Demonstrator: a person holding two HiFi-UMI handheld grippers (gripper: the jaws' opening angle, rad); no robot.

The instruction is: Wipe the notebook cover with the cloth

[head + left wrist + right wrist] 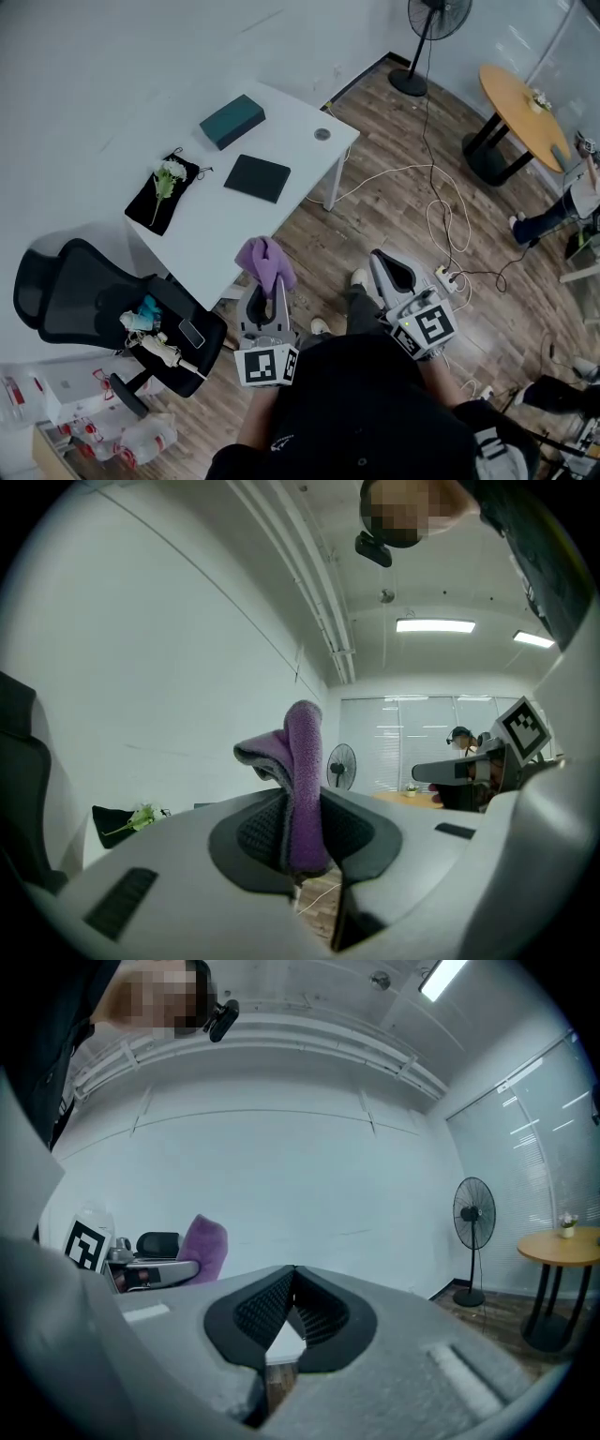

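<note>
A dark notebook (257, 177) lies flat on the white table (281, 117), near its middle. My left gripper (266, 284) is held off the table's near edge, over the floor, shut on a purple cloth (265, 262) that sticks up between its jaws. In the left gripper view the purple cloth (298, 785) stands upright in the closed jaws. My right gripper (395, 270) hangs to the right, also over the floor, its jaw tips touching with nothing in them. The cloth (202, 1248) and the left gripper show at the left of the right gripper view.
A teal box (232, 121) sits at the table's far side; a black cloth with a flower (165, 190) lies at its left end. A black office chair (103, 305) stands left of me. Cables and a power strip (450, 278) lie on the wood floor. A fan (427, 42) and a round table (521, 106) stand beyond.
</note>
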